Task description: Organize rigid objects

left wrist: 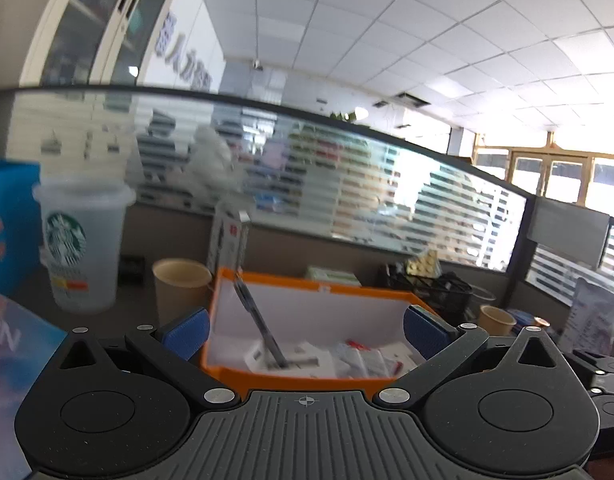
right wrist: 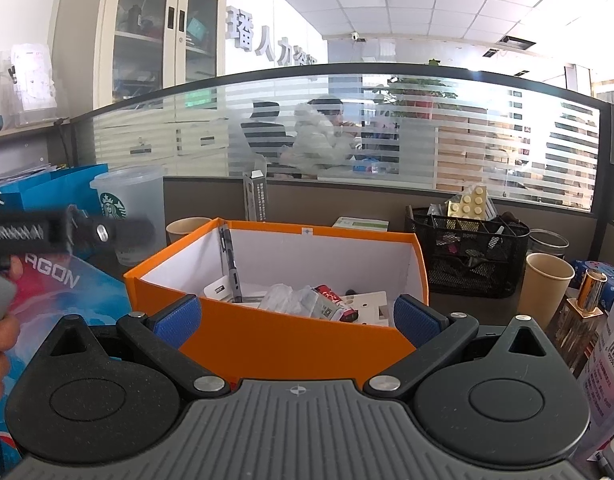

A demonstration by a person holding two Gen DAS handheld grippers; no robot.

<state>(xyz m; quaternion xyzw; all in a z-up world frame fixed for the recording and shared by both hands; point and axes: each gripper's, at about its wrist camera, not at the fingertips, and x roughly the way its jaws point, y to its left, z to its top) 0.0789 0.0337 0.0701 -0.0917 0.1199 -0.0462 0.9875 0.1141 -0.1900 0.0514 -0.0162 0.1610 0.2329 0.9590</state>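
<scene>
both grippers' jaws apart, empty, facing orange box (right wrist: 287, 340); starbucks cup (left wrist: 81, 248), "agon" box (right wrist: 59, 276).

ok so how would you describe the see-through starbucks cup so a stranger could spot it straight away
Find the orange box in the middle of the desk, then look past its left corner. In front of a blue bag stands the plastic cup, taller than the brown paper cup beside it. It alone is frosted and see-through, with a green round logo on its side.
</scene>
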